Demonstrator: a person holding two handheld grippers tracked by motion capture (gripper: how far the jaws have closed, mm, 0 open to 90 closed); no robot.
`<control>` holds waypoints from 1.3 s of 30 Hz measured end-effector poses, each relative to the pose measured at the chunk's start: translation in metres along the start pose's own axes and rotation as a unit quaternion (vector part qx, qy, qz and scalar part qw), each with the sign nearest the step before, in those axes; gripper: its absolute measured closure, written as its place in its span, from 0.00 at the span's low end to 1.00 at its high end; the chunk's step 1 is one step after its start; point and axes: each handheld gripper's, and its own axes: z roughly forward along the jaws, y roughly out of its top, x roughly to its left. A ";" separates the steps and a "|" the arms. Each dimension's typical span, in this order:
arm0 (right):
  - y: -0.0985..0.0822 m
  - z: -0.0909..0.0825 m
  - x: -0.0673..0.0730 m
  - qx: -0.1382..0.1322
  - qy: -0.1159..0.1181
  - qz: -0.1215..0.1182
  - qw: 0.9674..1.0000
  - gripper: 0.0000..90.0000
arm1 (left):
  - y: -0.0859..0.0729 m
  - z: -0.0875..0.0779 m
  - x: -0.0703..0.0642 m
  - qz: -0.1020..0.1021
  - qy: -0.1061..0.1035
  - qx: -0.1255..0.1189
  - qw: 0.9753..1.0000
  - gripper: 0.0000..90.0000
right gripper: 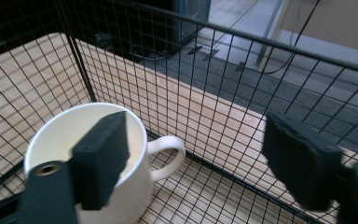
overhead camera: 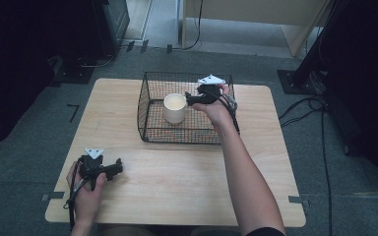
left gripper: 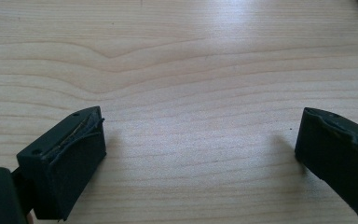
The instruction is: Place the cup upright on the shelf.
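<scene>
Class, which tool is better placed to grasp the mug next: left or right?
Right. The right tool hangs open inside the basket beside the mug; the left tool rests open on the table's near edge.

left claw: black, grey plate | right claw: black, trailing cable | sleeve: black

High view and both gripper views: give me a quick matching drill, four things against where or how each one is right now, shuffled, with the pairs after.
Things:
1. white ceramic mug
2. black wire basket
3. left gripper
4. right gripper

States:
A. open, over the bare wooden table near its front left corner
B. open, reaching inside the basket beside the mug
C. standing upright on the basket floor
D. sitting on the far half of the table

Pairs: 1-C, 2-D, 3-A, 4-B
</scene>
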 end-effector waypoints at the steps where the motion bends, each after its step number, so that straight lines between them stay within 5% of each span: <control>1: 0.002 -0.002 0.001 0.001 0.000 0.003 1.000 0.17 | 0.000 0.000 0.000 0.000 0.000 0.000 1.000 0.02; 9: 0.006 -0.018 0.007 -0.007 0.015 -0.006 1.000 0.13 | 0.000 0.000 0.000 0.000 0.000 0.000 1.000 0.02; 17: 0.009 -0.053 0.022 -0.016 0.031 -0.017 0.999 0.10 | 0.000 0.000 0.000 -0.001 0.000 -0.001 1.000 0.02; 23: 0.007 -0.071 0.025 -0.019 0.024 -0.021 0.999 0.12 | 0.000 0.000 0.000 -0.001 0.000 -0.001 1.000 0.02; 39: -0.028 -0.116 0.020 -0.027 0.020 -0.027 0.999 0.10 | 0.000 0.000 0.000 0.000 0.000 0.000 1.000 0.02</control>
